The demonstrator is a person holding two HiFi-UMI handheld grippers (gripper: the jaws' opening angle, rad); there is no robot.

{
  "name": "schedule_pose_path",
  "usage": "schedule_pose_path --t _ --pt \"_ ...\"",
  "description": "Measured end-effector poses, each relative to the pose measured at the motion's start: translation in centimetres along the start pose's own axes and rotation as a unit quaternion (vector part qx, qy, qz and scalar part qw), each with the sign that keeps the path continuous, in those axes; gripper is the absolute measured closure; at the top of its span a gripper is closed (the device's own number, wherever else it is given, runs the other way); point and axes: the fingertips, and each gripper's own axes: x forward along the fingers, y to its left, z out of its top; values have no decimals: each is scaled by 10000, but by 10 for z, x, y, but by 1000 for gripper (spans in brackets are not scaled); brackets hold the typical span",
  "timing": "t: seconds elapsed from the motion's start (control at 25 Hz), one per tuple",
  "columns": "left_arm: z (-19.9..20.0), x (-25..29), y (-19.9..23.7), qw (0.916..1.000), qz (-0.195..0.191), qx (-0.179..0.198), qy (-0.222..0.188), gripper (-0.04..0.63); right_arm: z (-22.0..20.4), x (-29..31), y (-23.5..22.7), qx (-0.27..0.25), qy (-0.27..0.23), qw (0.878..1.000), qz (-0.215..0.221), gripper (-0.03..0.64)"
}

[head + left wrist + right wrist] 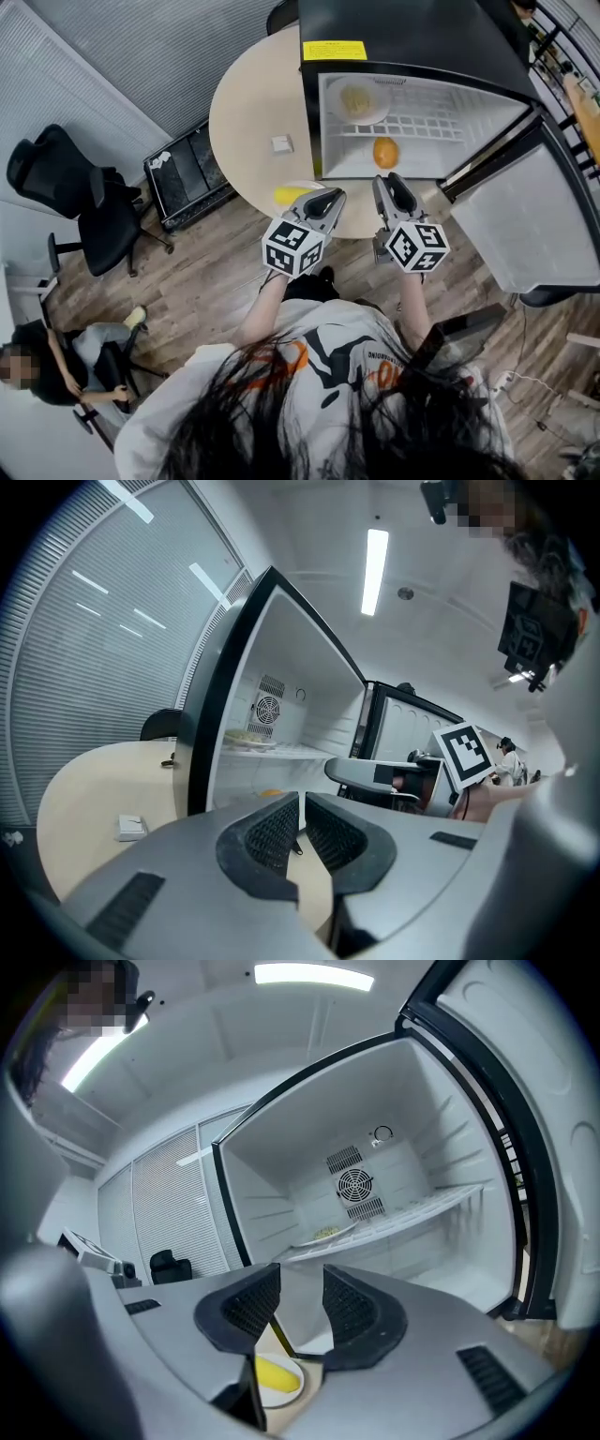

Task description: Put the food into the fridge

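Note:
A black mini fridge (pixel 403 37) stands open on the round table (pixel 248 112). A plate of pale food (pixel 356 98) sits on its wire shelf, and an orange (pixel 385 152) lies on the fridge floor. A yellow piece of food (pixel 291 195) lies on a white plate (pixel 305 186) at the table's front edge. My left gripper (pixel 328 199) hovers right beside that plate, jaws together and empty. My right gripper (pixel 394 185) is in front of the fridge opening, jaws slightly apart with nothing between them. The right gripper view shows the yellow food (pixel 277 1377) below the right gripper (pixel 300 1288).
The fridge door (pixel 525 225) swings out to the right. A small white block (pixel 281 144) lies on the table left of the fridge. Black office chairs (pixel 66 187) and a black crate (pixel 187 173) stand on the floor to the left. A person (pixel 56 361) sits at lower left.

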Motion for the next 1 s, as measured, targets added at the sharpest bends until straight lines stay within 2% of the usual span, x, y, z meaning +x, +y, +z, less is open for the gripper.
schedule_pose_path --t 0.44,1.0 --pt "-12 -26 -54 9994 316 -101 -134 581 -24 -60 12 33 373 9989 276 511" --pt "-71 -107 -152 9968 746 -266 -58 581 -67 -175 53 50 578 9962 655 529"
